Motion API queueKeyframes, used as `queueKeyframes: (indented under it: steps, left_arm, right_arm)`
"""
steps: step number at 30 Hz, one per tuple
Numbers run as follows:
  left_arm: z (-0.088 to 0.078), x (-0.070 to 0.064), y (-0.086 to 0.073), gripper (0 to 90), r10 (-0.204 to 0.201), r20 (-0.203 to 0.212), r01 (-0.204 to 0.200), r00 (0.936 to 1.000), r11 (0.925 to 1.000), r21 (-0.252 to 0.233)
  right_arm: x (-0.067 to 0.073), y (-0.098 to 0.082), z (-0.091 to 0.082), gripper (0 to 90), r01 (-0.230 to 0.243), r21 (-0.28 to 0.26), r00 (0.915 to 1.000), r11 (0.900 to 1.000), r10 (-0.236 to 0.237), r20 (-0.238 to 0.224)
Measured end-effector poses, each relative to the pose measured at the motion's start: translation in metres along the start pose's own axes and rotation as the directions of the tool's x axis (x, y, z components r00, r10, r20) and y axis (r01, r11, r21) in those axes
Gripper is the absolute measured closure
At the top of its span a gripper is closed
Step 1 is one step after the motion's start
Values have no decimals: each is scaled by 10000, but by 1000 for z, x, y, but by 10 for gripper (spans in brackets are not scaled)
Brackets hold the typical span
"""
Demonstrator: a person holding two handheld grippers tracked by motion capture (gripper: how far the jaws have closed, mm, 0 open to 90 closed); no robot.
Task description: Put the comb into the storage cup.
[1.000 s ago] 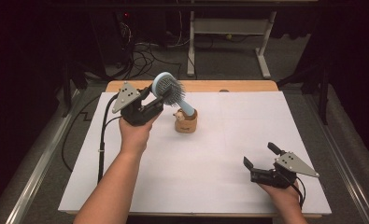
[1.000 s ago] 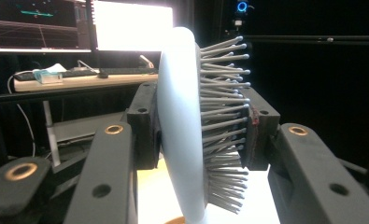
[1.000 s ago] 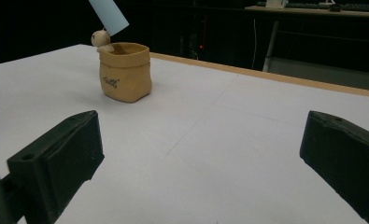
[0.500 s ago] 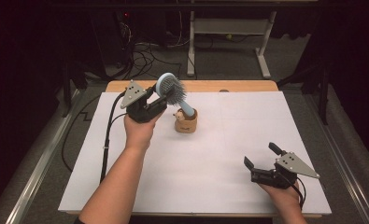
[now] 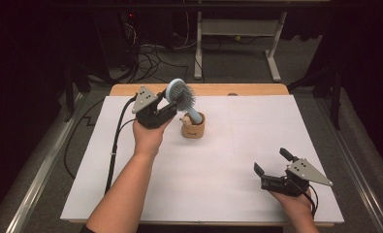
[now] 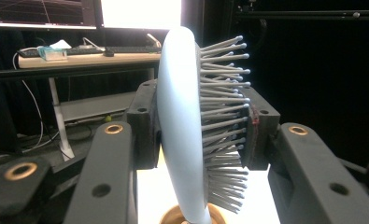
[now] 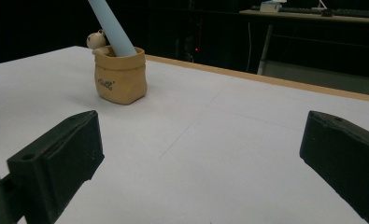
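The left gripper (image 5: 166, 106), clamped on the head of the hairbrush (image 5: 180, 95), has sunk a little, and the handle now stands in the small tan pot (image 5: 193, 127) mid-table. Release looks next. The right gripper (image 5: 272, 164) rests spread, well apart.

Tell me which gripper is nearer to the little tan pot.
Left. The left gripper sits just beside the pot, clamping the hairbrush whose handle stands in it. The right gripper waits far off near the table's front edge.
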State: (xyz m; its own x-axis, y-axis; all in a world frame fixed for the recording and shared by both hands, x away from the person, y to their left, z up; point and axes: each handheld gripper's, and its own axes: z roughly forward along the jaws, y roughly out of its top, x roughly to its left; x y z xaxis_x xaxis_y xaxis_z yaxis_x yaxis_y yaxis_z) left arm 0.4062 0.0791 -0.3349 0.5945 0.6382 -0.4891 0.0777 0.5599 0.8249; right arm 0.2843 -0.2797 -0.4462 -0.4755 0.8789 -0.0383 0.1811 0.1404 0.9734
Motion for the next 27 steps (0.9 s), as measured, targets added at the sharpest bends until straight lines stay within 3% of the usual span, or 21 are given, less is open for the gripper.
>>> queueKeyframes:
  steps: [11, 27]
  left_arm:
    - [1, 10, -7, 576, -288, -240, 291, 9993, 9995, 88]
    - [7, 15, -17, 575, -360, -416, 376, 9985, 9985, 389]
  right_arm:
    - [0, -1, 0, 1, -8, 13, 10000, 10000, 8, 55]
    - [-1, -1, -1, 1, -108, -43, 9999, 9999, 109, 81]
